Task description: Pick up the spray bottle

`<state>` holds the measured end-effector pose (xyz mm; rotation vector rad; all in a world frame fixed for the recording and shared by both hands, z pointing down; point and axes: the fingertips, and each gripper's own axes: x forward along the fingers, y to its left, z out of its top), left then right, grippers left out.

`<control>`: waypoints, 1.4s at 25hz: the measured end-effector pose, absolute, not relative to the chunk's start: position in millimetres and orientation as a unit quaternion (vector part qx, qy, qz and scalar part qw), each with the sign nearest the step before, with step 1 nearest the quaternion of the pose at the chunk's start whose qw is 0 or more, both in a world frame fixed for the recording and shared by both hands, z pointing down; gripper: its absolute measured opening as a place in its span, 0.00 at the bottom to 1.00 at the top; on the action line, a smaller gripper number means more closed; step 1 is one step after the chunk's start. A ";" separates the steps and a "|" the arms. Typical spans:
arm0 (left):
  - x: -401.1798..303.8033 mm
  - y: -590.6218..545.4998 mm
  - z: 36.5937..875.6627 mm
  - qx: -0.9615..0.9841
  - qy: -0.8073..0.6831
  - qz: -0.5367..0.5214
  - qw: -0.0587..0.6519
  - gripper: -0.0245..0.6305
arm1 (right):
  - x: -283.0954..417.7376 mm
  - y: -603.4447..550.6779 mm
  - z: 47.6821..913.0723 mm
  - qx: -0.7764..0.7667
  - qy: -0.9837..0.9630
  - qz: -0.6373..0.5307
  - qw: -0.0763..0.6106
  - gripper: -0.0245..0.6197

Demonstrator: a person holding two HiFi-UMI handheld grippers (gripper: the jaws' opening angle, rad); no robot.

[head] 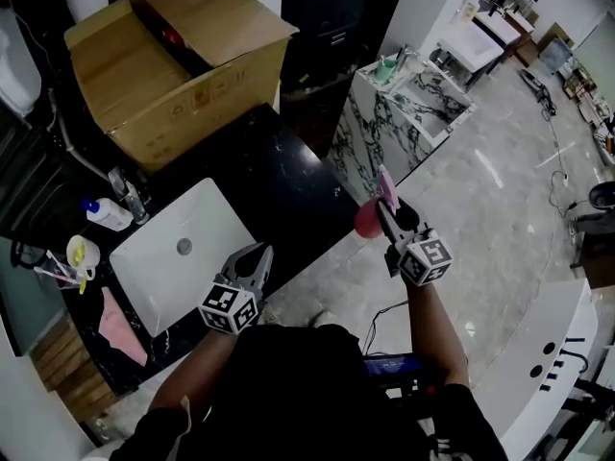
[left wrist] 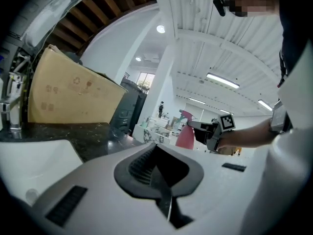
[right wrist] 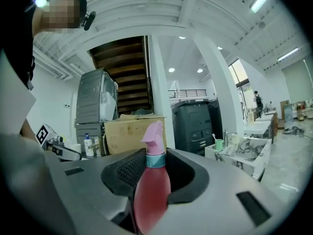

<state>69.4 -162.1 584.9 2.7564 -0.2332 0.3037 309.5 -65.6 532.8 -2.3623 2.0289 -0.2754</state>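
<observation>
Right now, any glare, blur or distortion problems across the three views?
Head view: sharp; black countertop swallows detail, white sink nearly blown out. Left gripper view: heavy fisheye bending, dark vignette corners, ceiling strip light glaring. Right gripper view: same fisheye; spray bottle between the jaws is evenly lit, no motion blur.

right tongs [head: 385,213]: gripping pink spray bottle [head: 367,223] past black counter [head: 288,173] edge | left tongs [head: 258,256]: beside white sink [head: 159,279]
</observation>
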 end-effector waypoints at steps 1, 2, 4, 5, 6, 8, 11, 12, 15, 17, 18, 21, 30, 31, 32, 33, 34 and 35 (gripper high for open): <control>74.7 -156.9 585.3 0.975 -0.079 0.109 0.177 0.05 | 314.2 -57.1 533.3 -0.758 0.646 -0.088 0.009 0.26; 79.8 -151.8 585.8 0.975 -0.075 0.112 0.176 0.05 | 318.6 -48.6 533.9 -0.760 0.644 -0.088 0.011 0.26; 89.8 -141.9 586.7 0.976 -0.068 0.115 0.174 0.05 | 326.7 -31.7 535.5 -0.765 0.638 -0.088 0.013 0.26; 95.0 -137.0 586.9 0.976 -0.063 0.117 0.173 0.05 | 330.7 -23.5 536.5 -0.768 0.635 -0.088 0.014 0.26; 100.2 -132.3 586.7 0.976 -0.059 0.118 0.171 0.05 | 334.6 -15.4 537.4 -0.770 0.631 -0.088 0.014 0.26; 110.7 -123.3 585.8 0.977 -0.050 0.120 0.167 0.05 | 341.6 0.0 538.7 -0.775 0.626 -0.089 0.015 0.26; 124.4 -111.4 585.6 0.979 -0.040 0.125 0.159 0.05 | 349.1 21.9 540.9 -0.778 0.621 -0.091 0.017 0.26; 128.8 -107.7 584.8 0.979 -0.037 0.126 0.156 0.05 | 350.9 28.7 541.7 -0.779 0.620 -0.091 0.018 0.26; 142.1 -95.3 582.6 0.980 -0.026 0.124 0.153 0.05 | 354.6 48.0 544.7 -0.782 0.615 -0.095 0.021 0.26; 150.6 -86.7 583.1 0.981 -0.020 0.125 0.150 0.05 | 356.4 59.4 546.8 -0.783 0.614 -0.096 0.021 0.26; 155.2 -83.2 582.4 0.981 -0.016 0.125 0.147 0.05 | 357.7 63.2 547.8 -0.783 0.615 -0.096 0.022 0.26; 166.9 -76.1 578.0 0.982 -0.009 0.123 0.140 0.05 | 359.3 67.2 549.7 -0.779 0.620 -0.094 0.025 0.26; 187.1 -45.0 575.2 0.983 0.003 0.129 0.133 0.05 | 368.5 94.4 545.1 -0.777 0.621 -0.096 0.033 0.26; 188.5 -42.5 574.2 0.983 0.003 0.129 0.132 0.05 | 368.7 96.1 544.2 -0.775 0.623 -0.095 0.034 0.26; 189.7 -40.0 573.2 0.983 0.003 0.129 0.132 0.05 | 368.8 97.8 543.7 -0.774 0.625 -0.095 0.035 0.26; 190.7 -37.6 572.5 0.983 0.002 0.129 0.132 0.05 | 368.9 99.5 543.6 -0.772 0.627 -0.095 0.037 0.26; 191.6 -35.3 572.5 0.983 0.001 0.130 0.132 0.05 | 369.0 101.3 543.7 -0.771 0.629 -0.096 0.039 0.26; 192.3 -32.9 572.9 0.983 0.000 0.131 0.131 0.05 | 369.2 103.3 544.1 -0.770 0.630 -0.097 0.041 0.26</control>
